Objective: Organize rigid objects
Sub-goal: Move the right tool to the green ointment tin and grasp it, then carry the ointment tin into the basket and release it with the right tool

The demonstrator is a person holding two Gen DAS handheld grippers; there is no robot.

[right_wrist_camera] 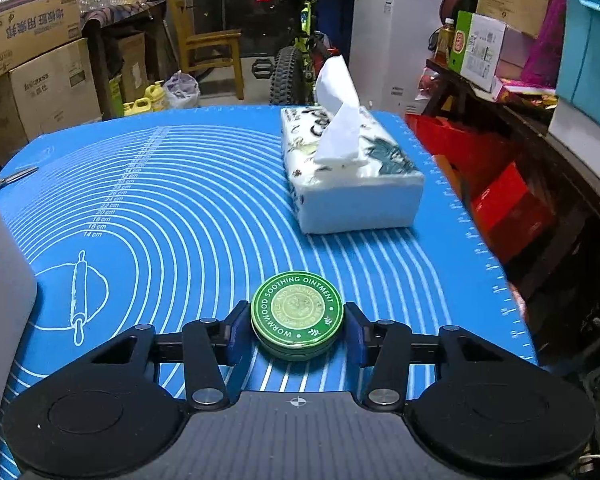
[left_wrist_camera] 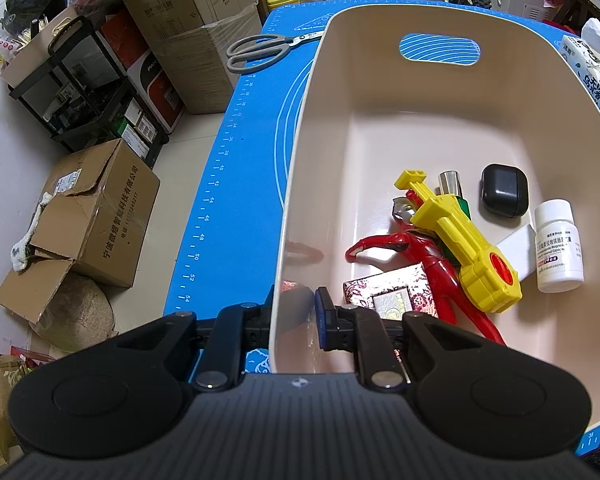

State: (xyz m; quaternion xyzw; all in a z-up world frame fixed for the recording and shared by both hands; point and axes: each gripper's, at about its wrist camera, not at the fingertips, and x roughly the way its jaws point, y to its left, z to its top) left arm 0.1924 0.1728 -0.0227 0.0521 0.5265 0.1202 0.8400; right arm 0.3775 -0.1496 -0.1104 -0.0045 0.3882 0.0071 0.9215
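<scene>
**Bin wall clamped; ointment tin between right fingers**

The left gripper (left_wrist_camera: 294, 312) is closed on the near wall of the cream bin (left_wrist_camera: 300, 160), one finger outside, one inside. The bin stands on the blue mat (left_wrist_camera: 236, 184) covering the bench. Inside lie a red toy figure (left_wrist_camera: 432, 256), a yellow toy gun (left_wrist_camera: 460, 240), a black case (left_wrist_camera: 502, 191), a white pill bottle (left_wrist_camera: 558, 246) and a patterned box (left_wrist_camera: 388, 288). Scissors (left_wrist_camera: 260, 50) lie on the mat beyond the bin's left side.

The right gripper (right_wrist_camera: 297, 328) has its fingers against both sides of a round green ointment tin (right_wrist_camera: 297, 314), which sits on the mat. A tissue box (right_wrist_camera: 352, 176) stands well beyond the tin, toward the right.
</scene>
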